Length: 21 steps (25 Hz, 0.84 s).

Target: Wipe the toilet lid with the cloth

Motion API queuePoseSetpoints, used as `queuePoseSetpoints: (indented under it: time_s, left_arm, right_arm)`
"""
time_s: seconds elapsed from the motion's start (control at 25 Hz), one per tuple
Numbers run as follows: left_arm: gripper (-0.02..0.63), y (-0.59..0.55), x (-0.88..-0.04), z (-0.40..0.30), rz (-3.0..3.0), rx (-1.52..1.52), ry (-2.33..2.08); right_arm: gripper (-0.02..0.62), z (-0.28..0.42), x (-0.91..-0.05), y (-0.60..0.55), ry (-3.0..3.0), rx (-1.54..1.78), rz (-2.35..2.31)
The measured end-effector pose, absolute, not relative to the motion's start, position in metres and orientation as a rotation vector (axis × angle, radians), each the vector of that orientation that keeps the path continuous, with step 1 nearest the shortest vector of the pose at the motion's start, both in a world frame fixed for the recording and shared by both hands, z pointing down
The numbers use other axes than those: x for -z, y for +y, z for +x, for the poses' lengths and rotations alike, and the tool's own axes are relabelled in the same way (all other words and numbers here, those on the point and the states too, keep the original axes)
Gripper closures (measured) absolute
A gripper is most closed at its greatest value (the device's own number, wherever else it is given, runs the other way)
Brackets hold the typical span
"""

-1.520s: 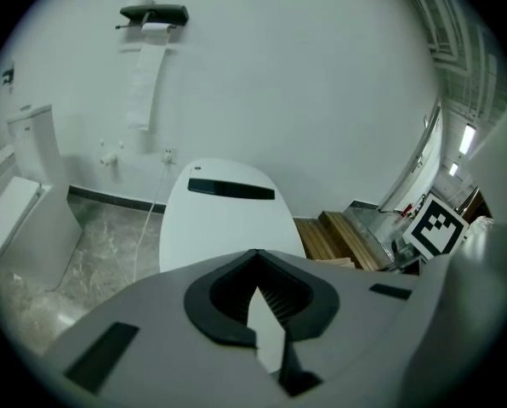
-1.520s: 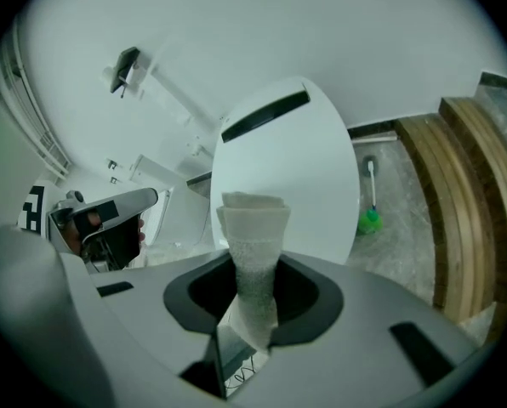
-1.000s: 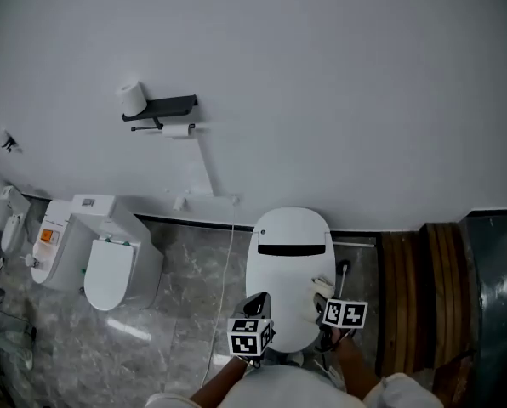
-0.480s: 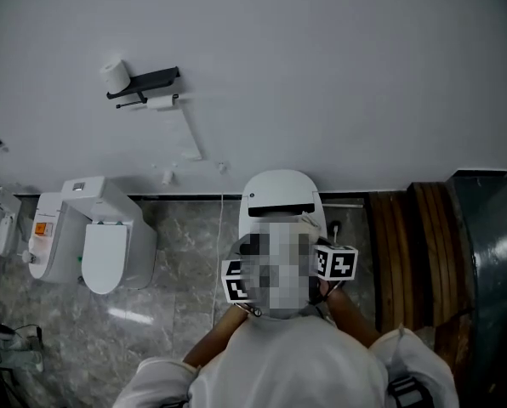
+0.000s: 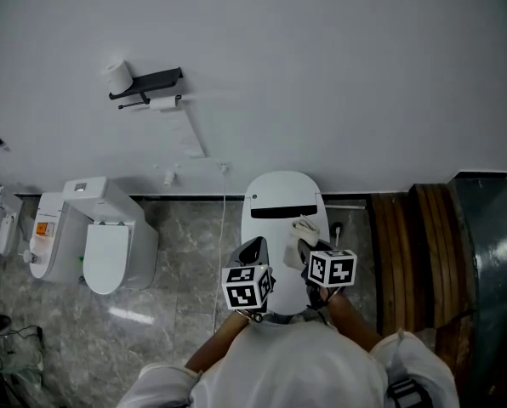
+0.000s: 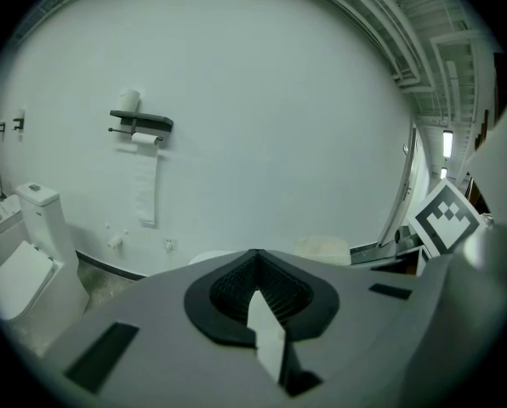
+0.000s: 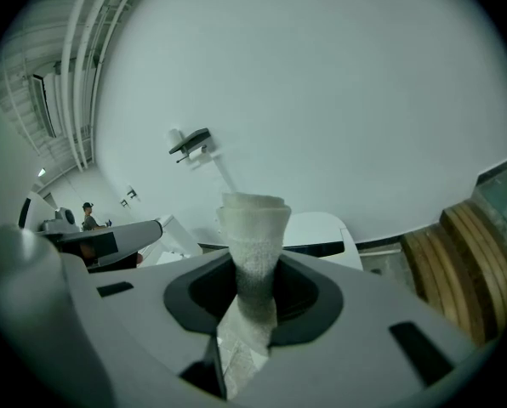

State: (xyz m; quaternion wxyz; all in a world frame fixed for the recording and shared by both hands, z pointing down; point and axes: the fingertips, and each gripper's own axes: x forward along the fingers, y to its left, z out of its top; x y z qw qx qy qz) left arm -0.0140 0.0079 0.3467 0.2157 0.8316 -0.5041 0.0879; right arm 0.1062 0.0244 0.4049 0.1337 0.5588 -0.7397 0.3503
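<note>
The left tool is seen fully closed with nothing gripped, and the white toilet lid lies just ahead of and below its tips. Just to its right, the right tool is clamped on the folded white cloth. The cloth is pushed out past that tool's tips over the lid's right side.

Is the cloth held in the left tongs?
No, the cloth is clamped in the right tongs, while the left tongs are shut on nothing.

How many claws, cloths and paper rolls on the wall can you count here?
Claws: 2 (left claw, right claw)
Cloth: 1
Paper rolls: 2 (upright roll, hanging roll)
Total: 5
</note>
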Motion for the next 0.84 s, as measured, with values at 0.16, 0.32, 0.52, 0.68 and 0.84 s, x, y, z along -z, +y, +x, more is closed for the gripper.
queuePoseSetpoints:
  time_s: [0.16, 0.32, 0.52, 0.68, 0.84]
  left_arm:
    - [0.594, 0.008, -0.347, -0.016, 2.291, -0.239, -1.404]
    - [0.594, 0.006, -0.349, -0.016, 2.285, -0.243, -1.417]
    - [0.594, 0.006, -0.351, -0.014, 2.271, -0.235, -1.425]
    - [0.594, 0.006, -0.350, -0.012, 2.268, -0.227, -1.431]
    - [0.594, 0.004, -0.349, -0.012, 2.265, -0.213, -1.438]
  right_arm:
    - [0.494, 0.105, -0.405, 0.024, -2.140, -1.016, 1.613]
    - [0.494, 0.110, -0.406, 0.024, -2.127, -1.009, 1.623]
    - [0.494, 0.117, -0.406, 0.025, -2.118, -1.000, 1.637]
    - [0.494, 0.121, -0.404, 0.025, -2.120, -0.999, 1.653]
    - [0.494, 0.123, -0.402, 0.023, -2.128, -0.990, 1.659]
